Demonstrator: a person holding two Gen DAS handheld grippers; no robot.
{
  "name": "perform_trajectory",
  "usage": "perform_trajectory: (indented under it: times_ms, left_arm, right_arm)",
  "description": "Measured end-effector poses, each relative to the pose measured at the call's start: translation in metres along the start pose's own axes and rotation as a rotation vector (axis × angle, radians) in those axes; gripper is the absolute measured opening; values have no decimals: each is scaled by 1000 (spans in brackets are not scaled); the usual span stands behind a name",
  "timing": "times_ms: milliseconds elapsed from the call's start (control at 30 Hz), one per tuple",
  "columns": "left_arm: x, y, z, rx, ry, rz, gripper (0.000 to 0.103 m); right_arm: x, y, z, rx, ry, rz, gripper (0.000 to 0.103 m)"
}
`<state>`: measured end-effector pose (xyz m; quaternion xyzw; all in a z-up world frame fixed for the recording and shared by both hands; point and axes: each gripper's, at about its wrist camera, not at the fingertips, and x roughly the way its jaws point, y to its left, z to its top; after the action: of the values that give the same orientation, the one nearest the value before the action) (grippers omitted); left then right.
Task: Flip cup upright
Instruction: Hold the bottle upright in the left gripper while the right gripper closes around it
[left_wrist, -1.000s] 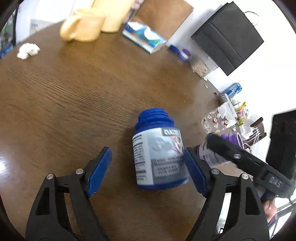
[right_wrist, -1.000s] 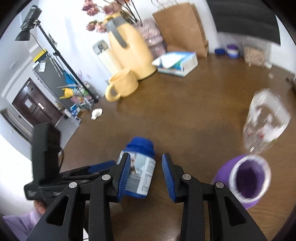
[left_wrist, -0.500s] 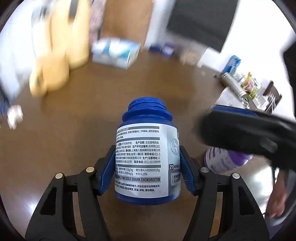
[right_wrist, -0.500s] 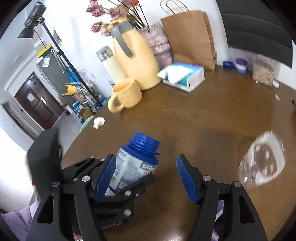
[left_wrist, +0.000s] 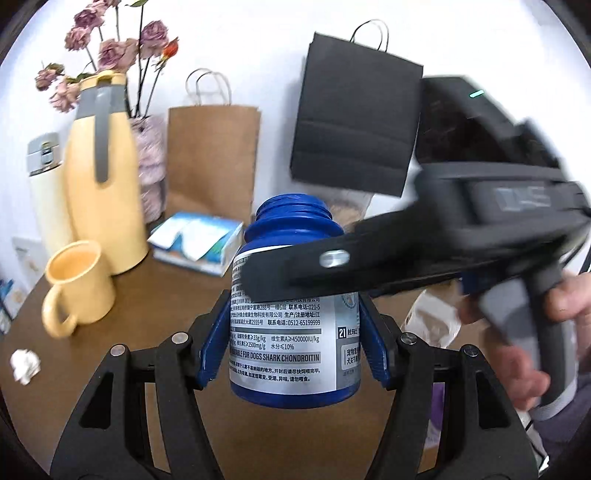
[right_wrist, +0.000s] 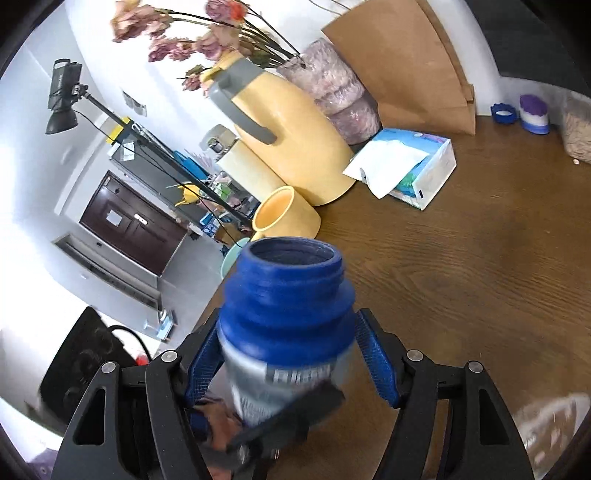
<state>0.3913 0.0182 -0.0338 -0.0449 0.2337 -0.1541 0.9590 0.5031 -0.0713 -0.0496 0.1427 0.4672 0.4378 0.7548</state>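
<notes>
I have a round, dark brown wooden table under me, grain running across the middle and right of the right wrist frame. At upper centre there a tall yellow jug stands on it, with a yellow mug just in front and a cream flask to its left. A tissue pack lies to the right of the jug, near a brown paper bag at the top. At far upper right I see a small purple-and-white pot. At lower left of the left wrist frame, a crumpled white scrap lies near the table's edge.
</notes>
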Motion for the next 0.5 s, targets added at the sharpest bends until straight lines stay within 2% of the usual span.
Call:
perform_trajectory:
  times_ms: [67, 200, 267, 367, 500]
  left_arm:
    - [8, -1, -2, 14, -22, -14, 59]
    - [19, 0, -6, 17, -34, -20, 59]
    - [21, 1, -6, 9, -47, -25, 59]
    - [20, -2, -9, 24, -52, -23, 59]
    - [16, -3, -15, 17, -41, -13, 59]
  right_arm:
    - [9, -6, 3, -26, -7, -8, 74]
    - [15, -19, 6, -31, -19, 46, 74]
    - [7, -19, 6, -50, -64, 44, 74]
    - [1, -16, -1, -57, -114, -17, 74]
    - [-8, 15, -21, -186, -202, -174, 74]
